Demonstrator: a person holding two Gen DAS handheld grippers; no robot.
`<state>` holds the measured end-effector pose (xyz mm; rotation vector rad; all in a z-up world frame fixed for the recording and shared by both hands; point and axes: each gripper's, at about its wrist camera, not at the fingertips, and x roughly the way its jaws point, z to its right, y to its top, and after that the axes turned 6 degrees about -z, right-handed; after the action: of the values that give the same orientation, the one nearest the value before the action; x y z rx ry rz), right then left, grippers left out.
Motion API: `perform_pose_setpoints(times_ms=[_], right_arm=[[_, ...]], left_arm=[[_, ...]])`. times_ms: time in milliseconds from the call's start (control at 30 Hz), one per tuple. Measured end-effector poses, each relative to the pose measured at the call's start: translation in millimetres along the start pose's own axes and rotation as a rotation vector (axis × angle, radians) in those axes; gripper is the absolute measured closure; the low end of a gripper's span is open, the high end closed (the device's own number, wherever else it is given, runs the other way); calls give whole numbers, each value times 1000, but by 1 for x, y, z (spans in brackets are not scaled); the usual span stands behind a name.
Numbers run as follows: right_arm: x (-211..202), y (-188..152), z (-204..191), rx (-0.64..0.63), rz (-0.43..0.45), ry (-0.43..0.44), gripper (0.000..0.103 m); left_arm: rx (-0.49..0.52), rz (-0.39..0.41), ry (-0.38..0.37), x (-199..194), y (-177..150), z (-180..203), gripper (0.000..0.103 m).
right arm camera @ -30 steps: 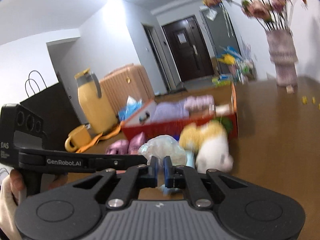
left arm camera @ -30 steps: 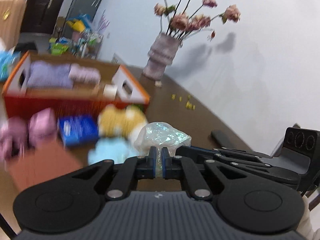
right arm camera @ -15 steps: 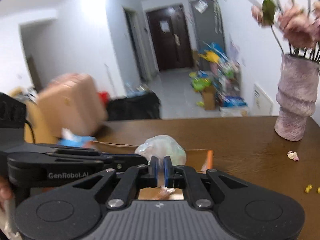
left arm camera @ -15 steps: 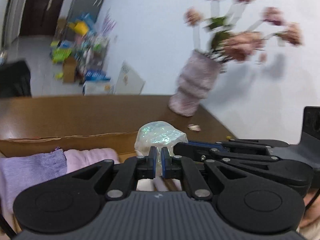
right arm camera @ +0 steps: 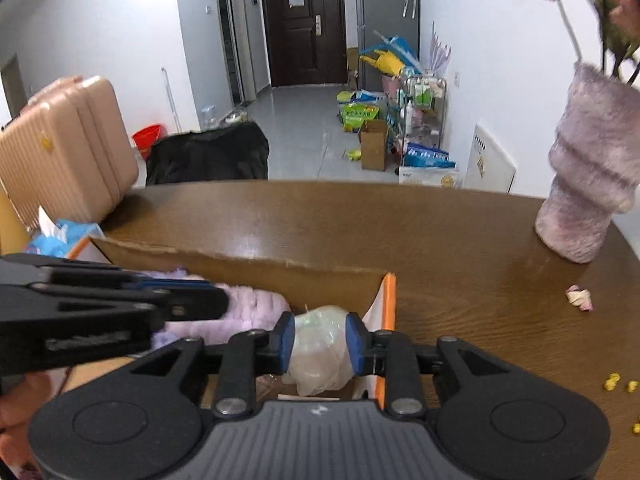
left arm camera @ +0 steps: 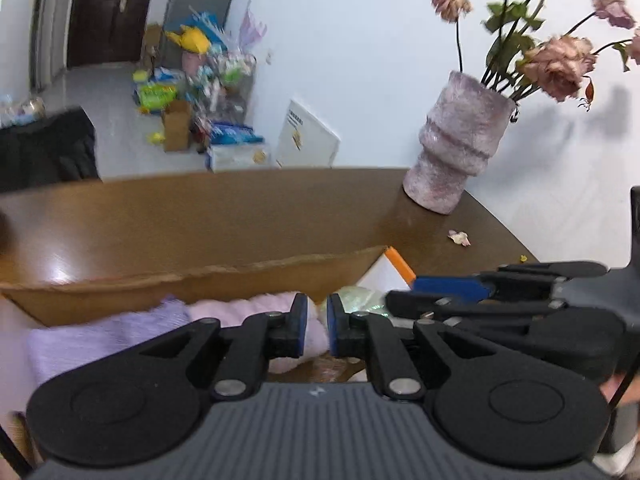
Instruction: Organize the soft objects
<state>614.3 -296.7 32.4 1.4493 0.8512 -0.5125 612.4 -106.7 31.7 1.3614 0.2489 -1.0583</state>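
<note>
Hovering over the cardboard box (right arm camera: pixel 340 276) on the table (right arm camera: pixel 460 240), the right hand-held gripper (right arm camera: pixel 320 340) stands released around the plastic-wrapped bundle (right arm camera: pixel 320 352), apparently just deposited inside beside the folded purple cloths (right arm camera: pixel 248 308); the left hand-held gripper (left arm camera: pixel 317 328) is slightly parted, grasping nothing.

Black left gripper (left arm camera: pixel 317 328) linkages, blue pads (left arm camera: pixel 301 320), silver screws.

1. Bright, even indoor light fills both views.
2. The glossy brown wooden surface (right arm camera: pixel 400 232) shows pale glare patches.
3. The dried pink flowers (left arm camera: pixel 556 60) cast soft wall shadows.
4. Fisheye curvature bends the edges; the left view is slightly blurred.
</note>
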Motion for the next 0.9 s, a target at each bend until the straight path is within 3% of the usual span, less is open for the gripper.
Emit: perform_pose_setpoints(times_ms=[133, 267, 367, 633, 767, 900], right_arm=[[-51, 4, -3, 1, 61, 23, 73], [-115, -7, -15, -57, 141, 30, 56], [-157, -26, -24, -98, 186, 23, 53], [-230, -96, -62, -178, 273, 21, 47], [-250, -148, -77, -188, 385, 85, 42], [-254, -207, -94, -142, 404, 88, 41]], left_arm=[[31, 57, 87, -61, 2, 10, 93], [78, 132, 200, -130, -14, 16, 73], [84, 164, 259, -176, -37, 19, 70], [81, 254, 310, -263, -121, 36, 65], [119, 334, 349, -284, -180, 45, 53], [60, 328, 369, -289, -250, 42, 53]])
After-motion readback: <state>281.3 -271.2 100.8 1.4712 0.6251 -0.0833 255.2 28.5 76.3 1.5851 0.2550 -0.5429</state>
